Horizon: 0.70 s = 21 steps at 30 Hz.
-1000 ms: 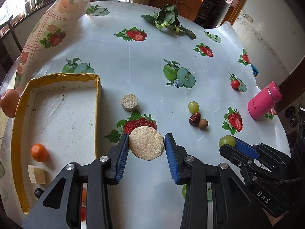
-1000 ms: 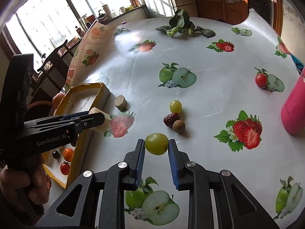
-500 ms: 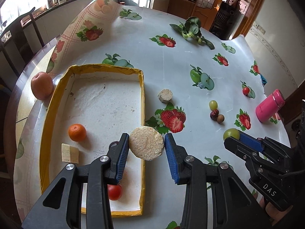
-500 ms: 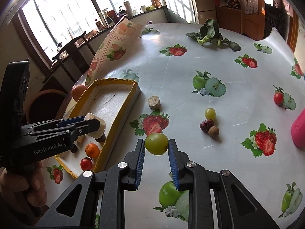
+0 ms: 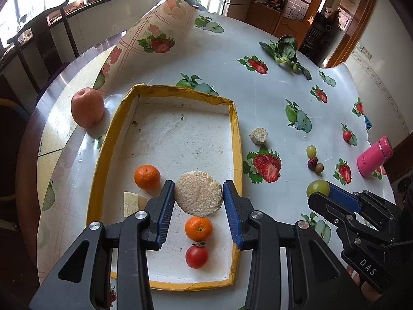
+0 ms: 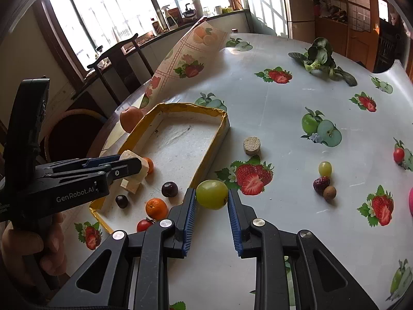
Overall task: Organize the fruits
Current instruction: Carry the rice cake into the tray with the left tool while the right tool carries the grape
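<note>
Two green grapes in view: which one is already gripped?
The larger green grape, clamped in the right gripper beside the tray. The smaller grape lies loose on the table by the red date.

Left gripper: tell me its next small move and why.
Probably lower a little and open. The left gripper is shut on the pale round slice, which hangs over the white floor of the yellow-rimmed tray, beside the two oranges and the tomato. The right gripper, shut on a green grape, looks next in line.
</note>
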### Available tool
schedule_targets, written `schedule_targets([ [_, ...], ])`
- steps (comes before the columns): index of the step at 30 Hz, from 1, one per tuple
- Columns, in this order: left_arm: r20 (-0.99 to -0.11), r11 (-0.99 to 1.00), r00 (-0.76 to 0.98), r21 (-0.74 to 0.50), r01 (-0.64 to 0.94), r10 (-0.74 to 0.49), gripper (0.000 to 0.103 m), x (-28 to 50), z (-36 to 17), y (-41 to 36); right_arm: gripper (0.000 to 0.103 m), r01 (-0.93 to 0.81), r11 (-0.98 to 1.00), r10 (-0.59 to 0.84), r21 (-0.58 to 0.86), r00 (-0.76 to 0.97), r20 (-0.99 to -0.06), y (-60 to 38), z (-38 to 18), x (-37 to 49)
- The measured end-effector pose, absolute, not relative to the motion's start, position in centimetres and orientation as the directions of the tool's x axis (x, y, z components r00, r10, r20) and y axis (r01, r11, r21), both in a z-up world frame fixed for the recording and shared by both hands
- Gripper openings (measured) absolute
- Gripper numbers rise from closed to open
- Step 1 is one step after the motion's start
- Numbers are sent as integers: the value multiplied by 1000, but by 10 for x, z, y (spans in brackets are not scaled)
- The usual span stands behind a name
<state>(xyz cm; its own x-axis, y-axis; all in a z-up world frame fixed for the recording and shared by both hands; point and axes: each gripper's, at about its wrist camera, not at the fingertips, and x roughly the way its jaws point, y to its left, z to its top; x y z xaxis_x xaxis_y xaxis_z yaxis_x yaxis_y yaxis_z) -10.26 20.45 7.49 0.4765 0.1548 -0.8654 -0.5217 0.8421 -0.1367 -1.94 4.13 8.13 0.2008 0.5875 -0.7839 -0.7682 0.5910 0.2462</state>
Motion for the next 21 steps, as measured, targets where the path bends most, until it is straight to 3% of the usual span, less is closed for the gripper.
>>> schedule_targets([
  [21,-873,828,460,-134,-544,162,36,-101,70,235,25,-793,553,596,254,165,-785,82,77,-23],
])
